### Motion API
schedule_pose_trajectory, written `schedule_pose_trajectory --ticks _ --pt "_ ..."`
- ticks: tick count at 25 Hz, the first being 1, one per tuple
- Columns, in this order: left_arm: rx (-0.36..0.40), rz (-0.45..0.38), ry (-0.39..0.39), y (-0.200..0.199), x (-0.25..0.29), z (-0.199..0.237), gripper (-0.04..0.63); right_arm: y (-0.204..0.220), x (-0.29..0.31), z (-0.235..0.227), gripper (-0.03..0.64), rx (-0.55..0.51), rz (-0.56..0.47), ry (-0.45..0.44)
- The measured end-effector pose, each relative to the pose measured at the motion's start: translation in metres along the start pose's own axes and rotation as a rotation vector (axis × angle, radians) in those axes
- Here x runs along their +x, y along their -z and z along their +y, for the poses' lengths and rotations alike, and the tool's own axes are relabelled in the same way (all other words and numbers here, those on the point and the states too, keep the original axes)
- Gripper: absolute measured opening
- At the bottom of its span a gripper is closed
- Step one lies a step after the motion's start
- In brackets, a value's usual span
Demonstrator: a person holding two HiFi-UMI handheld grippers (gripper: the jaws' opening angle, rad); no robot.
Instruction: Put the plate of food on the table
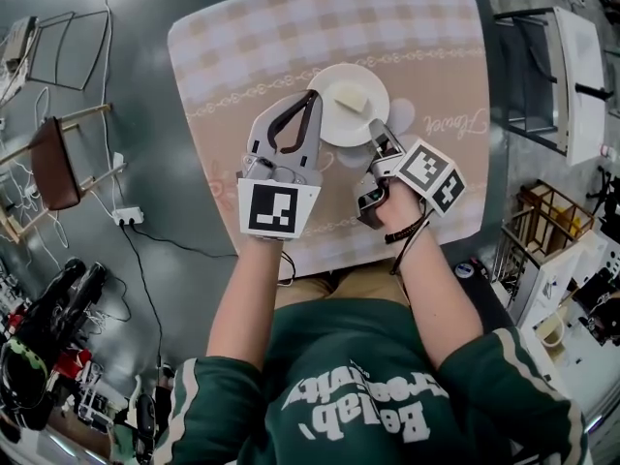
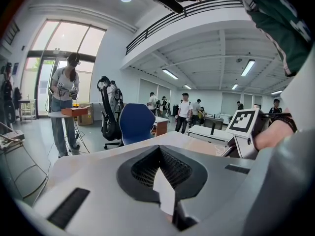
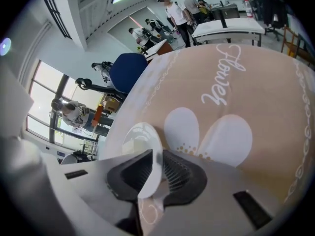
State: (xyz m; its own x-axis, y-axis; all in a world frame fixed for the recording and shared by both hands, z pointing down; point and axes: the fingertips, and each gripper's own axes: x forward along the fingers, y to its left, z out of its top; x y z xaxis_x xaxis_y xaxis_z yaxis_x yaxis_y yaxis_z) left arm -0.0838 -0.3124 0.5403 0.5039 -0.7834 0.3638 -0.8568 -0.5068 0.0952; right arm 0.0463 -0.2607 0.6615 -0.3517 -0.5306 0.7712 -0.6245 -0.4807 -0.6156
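Observation:
A white plate (image 1: pixel 347 105) with a pale piece of food (image 1: pixel 350 96) is over the middle of the table (image 1: pixel 426 56), which has a beige checked cloth. My left gripper (image 1: pixel 312 99) is shut on the plate's left rim. Seen edge-on in the left gripper view, the plate (image 2: pixel 164 194) is a white sliver between the jaws of the left gripper (image 2: pixel 162 181). My right gripper (image 1: pixel 377 136) is shut on the near right rim. The plate (image 3: pixel 140 146) in the right gripper view runs into the right gripper (image 3: pixel 152 173). Whether the plate rests on the cloth I cannot tell.
A wooden chair (image 1: pixel 56 161) and a wire chair (image 1: pixel 73 46) stand on the floor at left, with a power strip (image 1: pixel 128 217) and cables nearby. Shelving (image 1: pixel 557 76) stands right of the table. A blue office chair (image 2: pixel 136 124) and several people are beyond the table.

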Motion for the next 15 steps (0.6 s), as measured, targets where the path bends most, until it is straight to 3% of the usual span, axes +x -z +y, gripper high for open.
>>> schedule_pose_trajectory --ticks 6,15 --pt "-0.011 0.006 0.001 0.004 0.000 -0.003 0.005 -0.001 -0.003 -0.007 0.071 -0.019 0.004 0.002" --pt "-0.024 0.008 -0.002 0.006 -0.003 -0.007 0.005 -0.006 -0.012 0.000 0.069 -0.209 -0.005 -0.011"
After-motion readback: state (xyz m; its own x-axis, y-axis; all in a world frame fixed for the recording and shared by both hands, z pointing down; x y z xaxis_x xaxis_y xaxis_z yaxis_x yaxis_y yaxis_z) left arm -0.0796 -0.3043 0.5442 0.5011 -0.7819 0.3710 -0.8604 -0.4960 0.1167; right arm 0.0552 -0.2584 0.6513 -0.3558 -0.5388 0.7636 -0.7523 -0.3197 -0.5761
